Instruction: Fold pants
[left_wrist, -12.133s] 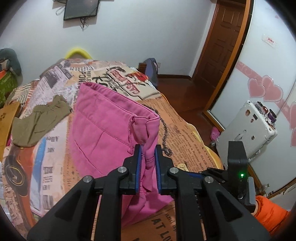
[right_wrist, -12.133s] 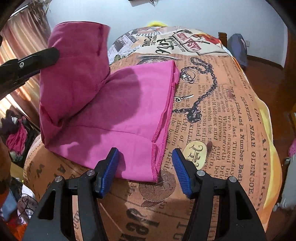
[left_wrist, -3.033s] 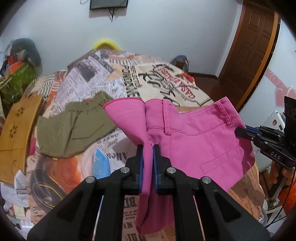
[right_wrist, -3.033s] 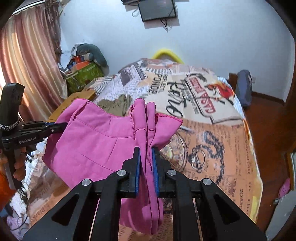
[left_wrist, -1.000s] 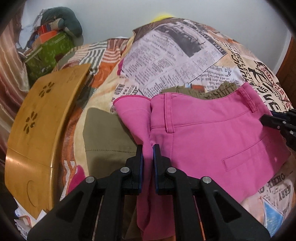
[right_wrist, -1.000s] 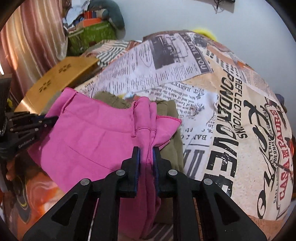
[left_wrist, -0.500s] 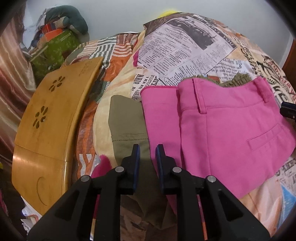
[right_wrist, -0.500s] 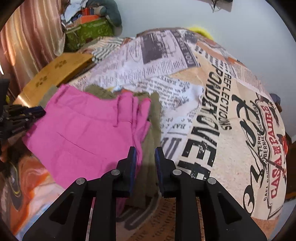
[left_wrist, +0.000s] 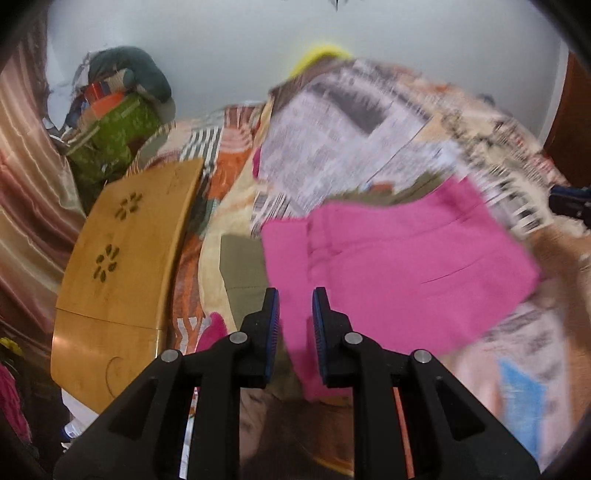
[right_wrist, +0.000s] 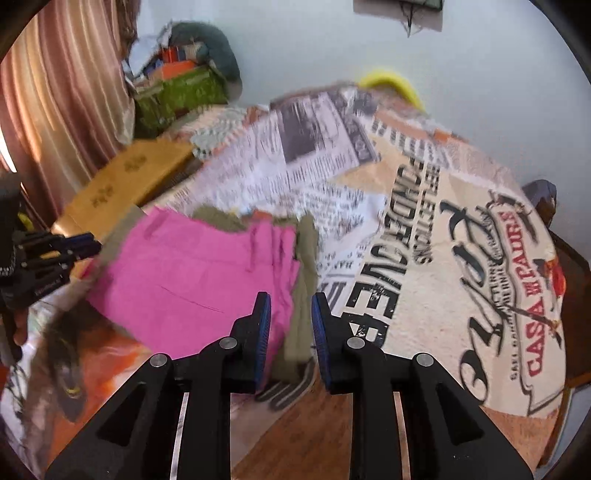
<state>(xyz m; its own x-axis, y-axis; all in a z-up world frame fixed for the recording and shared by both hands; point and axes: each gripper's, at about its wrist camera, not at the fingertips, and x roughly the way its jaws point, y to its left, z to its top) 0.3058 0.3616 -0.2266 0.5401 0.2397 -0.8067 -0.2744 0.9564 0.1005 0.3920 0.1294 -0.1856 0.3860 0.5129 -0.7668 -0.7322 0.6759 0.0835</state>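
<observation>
**Desk:** What fills the picture?

**Photographer:** A bed (right_wrist: 461, 229) under a newspaper-print cover, seen from both wrist cameras, blurred in places. On it lie the pink pants (left_wrist: 388, 266), folded into a flat, roughly square stack, waistband toward the far side. They rest on top of an olive-green garment (right_wrist: 306, 258) whose edges stick out from beneath them on the left, right and far sides.

**Desk:** And around the bed?

**Photographer:** A curved wooden board (left_wrist: 122, 258) with flower cut-outs sits along the bed's left edge. Behind it, a heap of bundles (left_wrist: 118, 122) against the pale wall, and a striped curtain (right_wrist: 62, 85) at far left.

**Desk:** The tools?

**Photographer:** The left tongs (left_wrist: 294, 325) hang over the near-left corner of the pink pants. The jaws have just been opening and now stand a narrow gap apart, with the blue pads clear of the cloth. Nothing is gripped. The right tongs (right_wrist: 290, 325) hang over the near-right edge of the stack, where pink meets olive. They too have just parted to a small gap and hold nothing. Each tool's tip shows at the margin of the other's view, beside the pants' outer corners.

**Desk:** Smaller details?

**Photographer:** A back pocket slit shows on the pants' top layer.
</observation>
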